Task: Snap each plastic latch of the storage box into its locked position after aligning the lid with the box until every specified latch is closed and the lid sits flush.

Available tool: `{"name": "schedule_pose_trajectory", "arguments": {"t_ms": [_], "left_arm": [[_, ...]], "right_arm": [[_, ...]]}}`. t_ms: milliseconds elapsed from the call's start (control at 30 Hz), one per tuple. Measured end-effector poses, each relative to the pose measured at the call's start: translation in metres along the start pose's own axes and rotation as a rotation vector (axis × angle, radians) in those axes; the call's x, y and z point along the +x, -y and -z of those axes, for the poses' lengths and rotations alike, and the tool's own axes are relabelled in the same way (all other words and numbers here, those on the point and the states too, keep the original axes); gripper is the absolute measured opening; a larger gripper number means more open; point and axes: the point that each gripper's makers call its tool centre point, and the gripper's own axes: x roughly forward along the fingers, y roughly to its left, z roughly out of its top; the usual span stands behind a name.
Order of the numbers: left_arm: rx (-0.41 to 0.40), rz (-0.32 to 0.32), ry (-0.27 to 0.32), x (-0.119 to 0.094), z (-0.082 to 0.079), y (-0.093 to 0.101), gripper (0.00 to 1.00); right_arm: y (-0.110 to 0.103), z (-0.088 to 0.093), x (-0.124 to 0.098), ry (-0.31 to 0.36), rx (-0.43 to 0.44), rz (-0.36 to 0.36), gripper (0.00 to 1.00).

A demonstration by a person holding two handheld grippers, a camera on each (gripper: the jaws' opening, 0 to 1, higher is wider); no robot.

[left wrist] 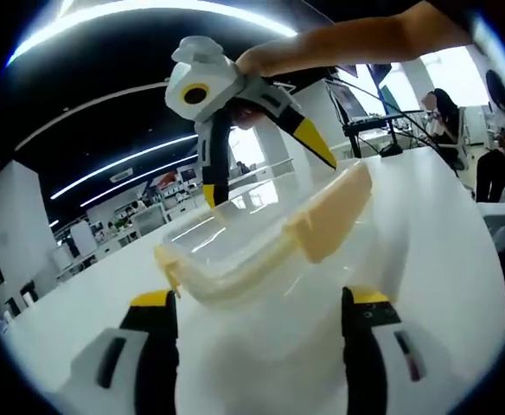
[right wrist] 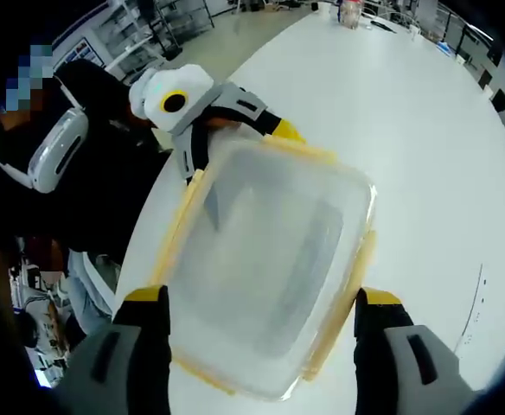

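Observation:
A clear plastic storage box (right wrist: 265, 251) with its lid on and pale yellow latches lies on the white table (right wrist: 434, 130). In the right gripper view I look down on the lid. My right gripper (right wrist: 261, 298) is open, one jaw on each side of the box's near end. My left gripper (right wrist: 239, 154) is open at the far end, its fingers at the rim. In the left gripper view the box (left wrist: 261, 259) fills the gap between the left gripper (left wrist: 261, 298) jaws. One side latch (left wrist: 330, 216) flares outward. The right gripper (left wrist: 268, 177) hangs open over the far rim.
A person in dark clothes (right wrist: 88, 190) stands at the table's left edge, and an arm (left wrist: 348, 39) reaches in from above. Small items (right wrist: 349, 13) stand at the table's far end. Seated people (left wrist: 443, 112) and desks are in the background.

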Motion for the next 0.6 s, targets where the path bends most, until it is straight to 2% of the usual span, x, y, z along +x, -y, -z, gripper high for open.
{"name": "schedule_pose_trajectory", "arguments": {"t_ms": [67, 167, 300, 467, 600], "left_arm": [[0.006, -0.009, 0.002, 0.001, 0.000, -0.003, 0.83], [0.022, -0.005, 0.002, 0.004, -0.001, -0.005, 0.82], [0.044, -0.013, -0.002, 0.003, -0.004, 0.002, 0.78], [0.063, -0.018, -0.004, 0.001, -0.005, 0.006, 0.79], [0.066, -0.016, -0.013, 0.001, -0.006, 0.009, 0.78]], "right_arm": [[0.001, 0.000, 0.000, 0.002, 0.001, 0.000, 0.89], [0.000, 0.000, 0.000, 0.002, 0.005, 0.002, 0.89], [0.000, 0.000, 0.001, -0.008, 0.015, 0.000, 0.90], [0.002, 0.000, 0.002, -0.064, 0.024, -0.008, 0.90], [0.003, 0.001, 0.002, -0.081, 0.024, -0.019, 0.90]]}}
